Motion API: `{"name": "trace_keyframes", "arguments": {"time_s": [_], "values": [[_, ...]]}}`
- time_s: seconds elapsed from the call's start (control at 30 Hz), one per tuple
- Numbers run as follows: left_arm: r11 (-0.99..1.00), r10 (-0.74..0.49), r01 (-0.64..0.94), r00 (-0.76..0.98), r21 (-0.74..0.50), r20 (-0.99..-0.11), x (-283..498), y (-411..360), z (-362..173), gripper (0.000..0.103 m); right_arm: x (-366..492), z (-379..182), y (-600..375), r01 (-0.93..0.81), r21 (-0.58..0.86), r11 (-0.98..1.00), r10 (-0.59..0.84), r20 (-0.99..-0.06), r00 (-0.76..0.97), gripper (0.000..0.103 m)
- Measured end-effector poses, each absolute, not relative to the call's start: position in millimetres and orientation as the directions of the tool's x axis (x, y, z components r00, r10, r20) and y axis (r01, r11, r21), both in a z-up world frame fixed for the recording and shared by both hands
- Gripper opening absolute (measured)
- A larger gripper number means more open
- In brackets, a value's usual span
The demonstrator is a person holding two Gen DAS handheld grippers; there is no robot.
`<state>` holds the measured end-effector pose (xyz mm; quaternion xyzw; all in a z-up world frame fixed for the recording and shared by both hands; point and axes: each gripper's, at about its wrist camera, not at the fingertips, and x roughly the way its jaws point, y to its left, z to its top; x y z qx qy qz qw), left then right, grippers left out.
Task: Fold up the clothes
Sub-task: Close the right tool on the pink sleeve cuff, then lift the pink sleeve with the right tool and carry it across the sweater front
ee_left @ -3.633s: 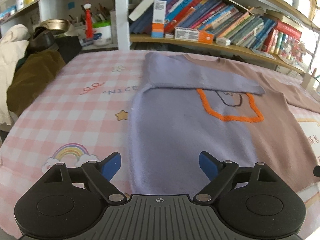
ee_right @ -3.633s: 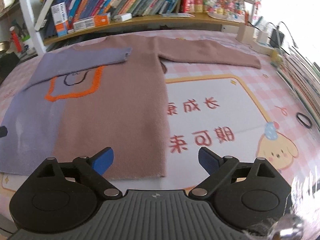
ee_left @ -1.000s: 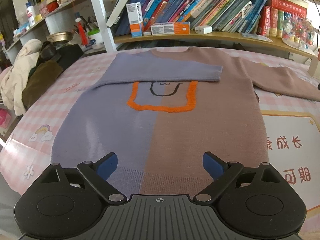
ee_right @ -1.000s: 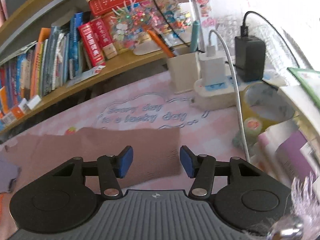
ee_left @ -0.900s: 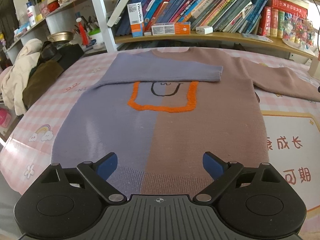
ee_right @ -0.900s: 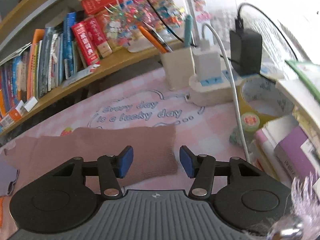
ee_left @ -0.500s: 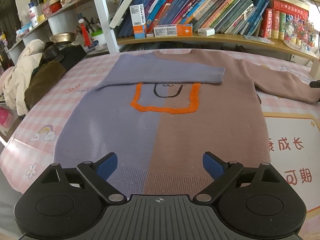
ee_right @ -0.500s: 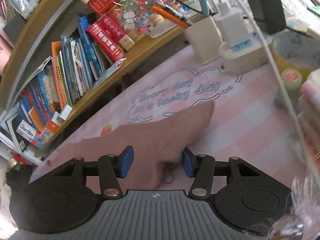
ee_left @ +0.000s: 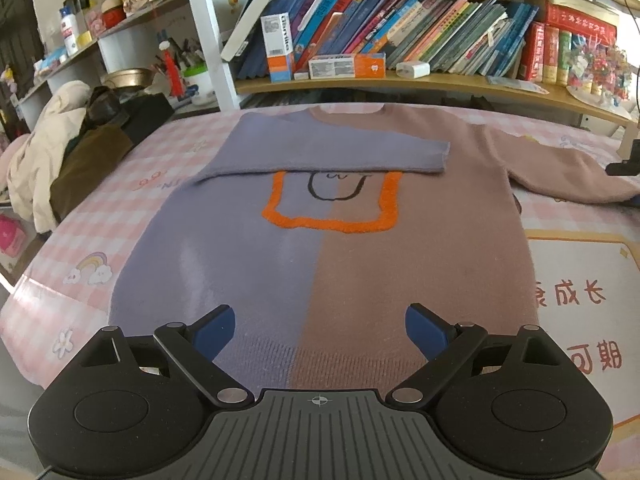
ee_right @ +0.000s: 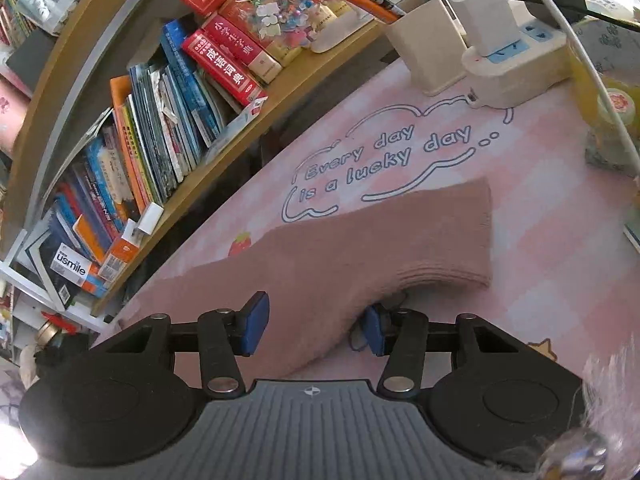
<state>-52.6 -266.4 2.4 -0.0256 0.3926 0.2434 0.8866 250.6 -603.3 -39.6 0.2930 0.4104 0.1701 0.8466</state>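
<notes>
A sweater (ee_left: 340,248), half lilac and half brown with an orange outline, lies flat on the pink checked table cover (ee_left: 80,248). Its lilac sleeve (ee_left: 320,152) is folded across the chest. Its brown sleeve (ee_left: 568,172) stretches to the right. My left gripper (ee_left: 318,330) is open and empty above the hem. In the right wrist view the brown sleeve's cuff end (ee_right: 380,256) lies between the fingers of my right gripper (ee_right: 314,330). The jaws are partly closed around the sleeve with a gap at the left pad. The right gripper also shows at the sleeve end in the left wrist view (ee_left: 624,168).
A bookshelf (ee_left: 400,52) runs along the back of the table. A pile of clothes (ee_left: 60,160) sits at the left edge. A power strip with chargers (ee_right: 516,60) and a pen holder (ee_right: 424,48) stand beyond the cuff at the right.
My right gripper has moved from the sweater's hem to the brown sleeve's cuff, narrowed around it and tilted. The sleeve has bunched slightly. The left gripper moved right to the hem's middle and stayed open.
</notes>
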Motion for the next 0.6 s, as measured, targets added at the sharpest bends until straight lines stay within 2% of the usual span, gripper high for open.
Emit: {"name": "trace_keyframes", "arguments": {"time_s": [0.17,0.37,0.5,0.6], "values": [[0.869,0.449,-0.466,0.597,0.168,-0.665,-60,-269,4,0.094,253,-39,-622,0.006,0.604,0.797,0.446,-0.595,0.669,0.044],[0.874,0.447,-0.455,0.613,0.171,-0.651,-60,-271,3,0.094,254,-42,-634,0.038,0.592,0.805,0.418,-0.612,0.671,0.028],[0.876,0.442,-0.448,0.602,0.177,-0.665,-59,-271,0,0.094,254,-43,-637,0.051,0.579,0.814,0.405,-0.629,0.664,0.013],[0.876,0.441,-0.447,0.595,0.179,-0.672,-60,-269,-3,0.094,253,-42,-638,0.052,0.575,0.817,0.403,-0.632,0.661,0.008]]}}
